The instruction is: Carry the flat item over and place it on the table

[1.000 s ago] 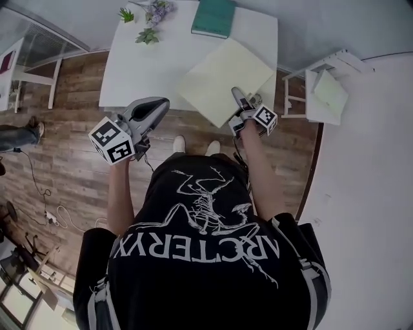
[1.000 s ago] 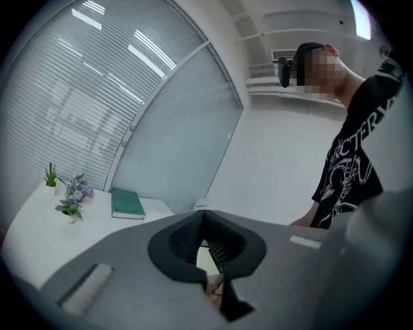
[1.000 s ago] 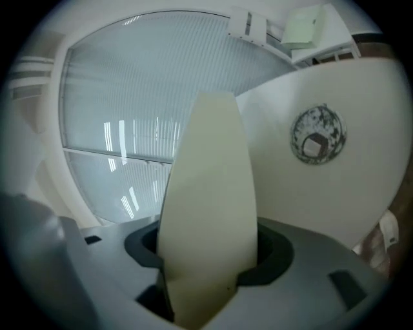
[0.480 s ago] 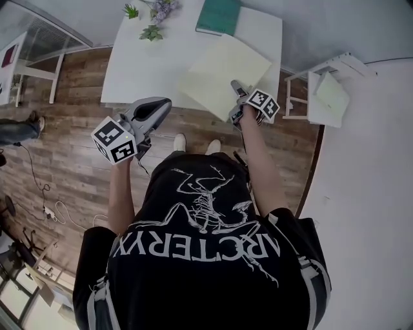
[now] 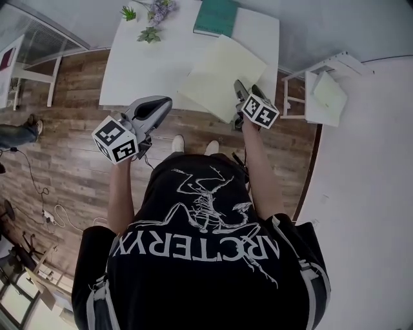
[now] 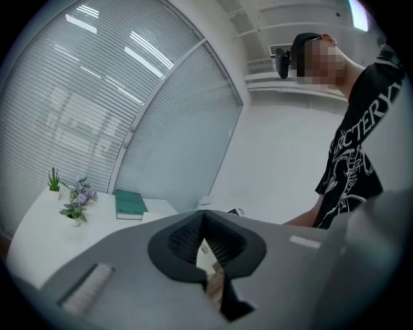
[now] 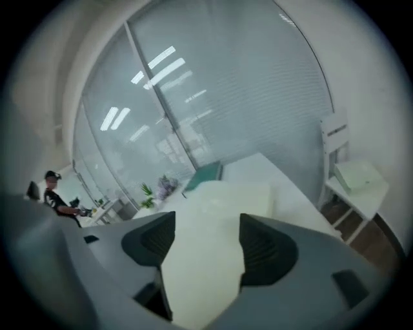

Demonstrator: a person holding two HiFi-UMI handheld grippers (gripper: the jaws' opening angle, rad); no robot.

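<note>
Item: pale yellow sheet [image 5: 219, 74], spread over the right half of the white surface [image 5: 142, 64], near corner past the front edge.
Right hand-held gripper [image 5: 244, 89]: at that near corner, clamped on the sheet, which fills the gap between the pads.
Left hand-held gripper [image 6: 204, 219]: jaws together, nothing between; held over the wood floor [image 5: 71, 148], short of the surface.
Far edge: green book [image 5: 215, 16], just beside the sheet's far corner.
Far left corner: small potted plants [image 5: 150, 33].
</note>
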